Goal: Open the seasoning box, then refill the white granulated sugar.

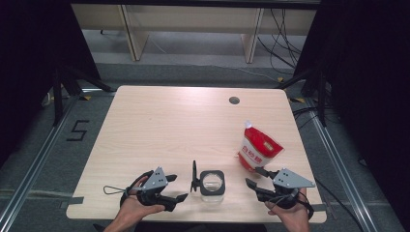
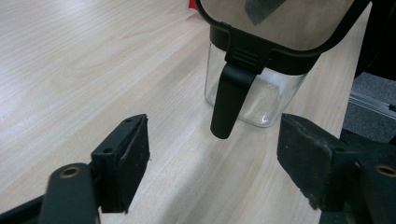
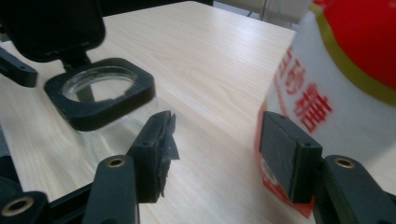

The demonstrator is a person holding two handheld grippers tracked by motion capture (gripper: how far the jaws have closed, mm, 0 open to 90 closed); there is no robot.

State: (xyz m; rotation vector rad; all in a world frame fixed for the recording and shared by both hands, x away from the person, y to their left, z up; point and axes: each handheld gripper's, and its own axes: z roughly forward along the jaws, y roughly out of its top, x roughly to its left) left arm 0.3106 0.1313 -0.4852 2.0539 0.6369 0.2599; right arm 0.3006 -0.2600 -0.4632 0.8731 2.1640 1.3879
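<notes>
- Left tool (image 1: 180,187) gapes empty beside the jar (image 1: 212,182), lid (image 1: 194,176) up.
- Right tool (image 1: 255,177), half open and empty, should grip the pouch (image 1: 257,149) squarely.

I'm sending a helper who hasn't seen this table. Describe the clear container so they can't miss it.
Start at the light wooden table and go to its near edge, midway between the two hands. There stands a clear, square-shouldered jar with a black rim, its black lid flipped upright at one side. Its neighbour, the red-and-white pouch, is opaque and printed.
</notes>
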